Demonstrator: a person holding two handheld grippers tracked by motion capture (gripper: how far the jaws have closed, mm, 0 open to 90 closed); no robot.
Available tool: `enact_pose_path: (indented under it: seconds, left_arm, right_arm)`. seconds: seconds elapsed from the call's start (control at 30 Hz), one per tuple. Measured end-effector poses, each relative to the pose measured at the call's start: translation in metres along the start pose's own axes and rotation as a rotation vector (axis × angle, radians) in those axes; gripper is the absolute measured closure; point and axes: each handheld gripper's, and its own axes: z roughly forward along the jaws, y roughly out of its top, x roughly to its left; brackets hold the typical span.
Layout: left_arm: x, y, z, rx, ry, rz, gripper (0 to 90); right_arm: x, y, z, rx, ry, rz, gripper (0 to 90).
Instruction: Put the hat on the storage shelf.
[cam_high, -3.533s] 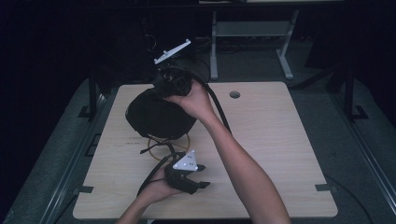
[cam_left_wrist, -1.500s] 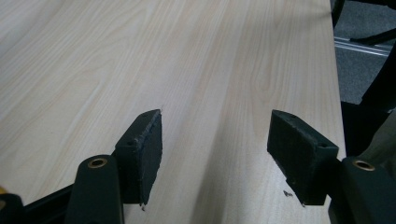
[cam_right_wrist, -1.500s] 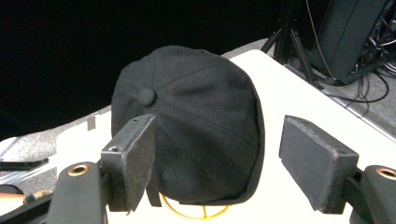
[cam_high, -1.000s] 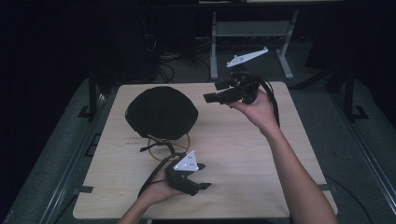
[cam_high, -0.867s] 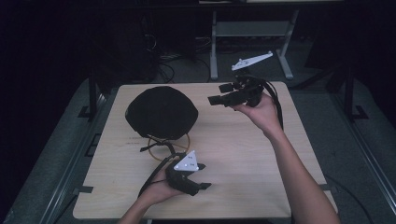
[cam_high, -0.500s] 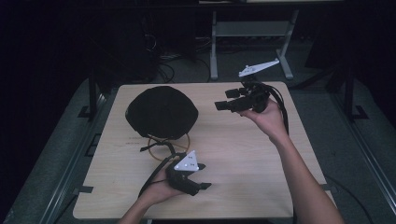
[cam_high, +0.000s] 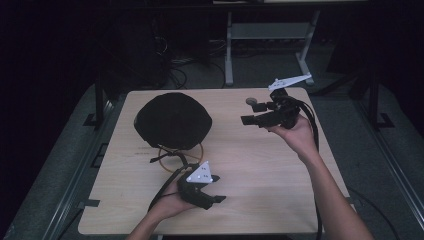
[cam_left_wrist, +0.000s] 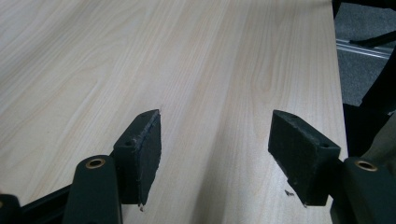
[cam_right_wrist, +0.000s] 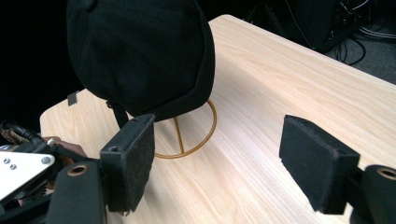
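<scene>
1. A black hat (cam_high: 172, 120) sits on a thin gold wire stand (cam_high: 181, 150) on the wooden table (cam_high: 260, 170).
2. The hat is on the left part of the table, nearer the far edge than the near edge.
3. The gold ring at the bottom of the stand lies flat on the wood, under the hat.
4. The right gripper (cam_high: 250, 120) is held up over the right part of the table, near the far edge.
5. It points toward the hat but is well apart from it.
6. Its jaws are wide apart, with nothing between them.
7. The left gripper (cam_high: 220, 199) rests low by the near edge of the table, close to the stand.
8. Its jaws are spread wide too, with bare wood between them.
</scene>
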Motion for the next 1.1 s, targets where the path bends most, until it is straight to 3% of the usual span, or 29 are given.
enact_pose_path:
  seconds: [1.1]
  left_arm:
    - [-0.002, 0.0, 0.002, 0.007, -0.001, -0.002, 34.2]
  right_arm:
    - [-0.009, -0.056, -0.013, 0.018, 0.001, 0.049, 26.1]
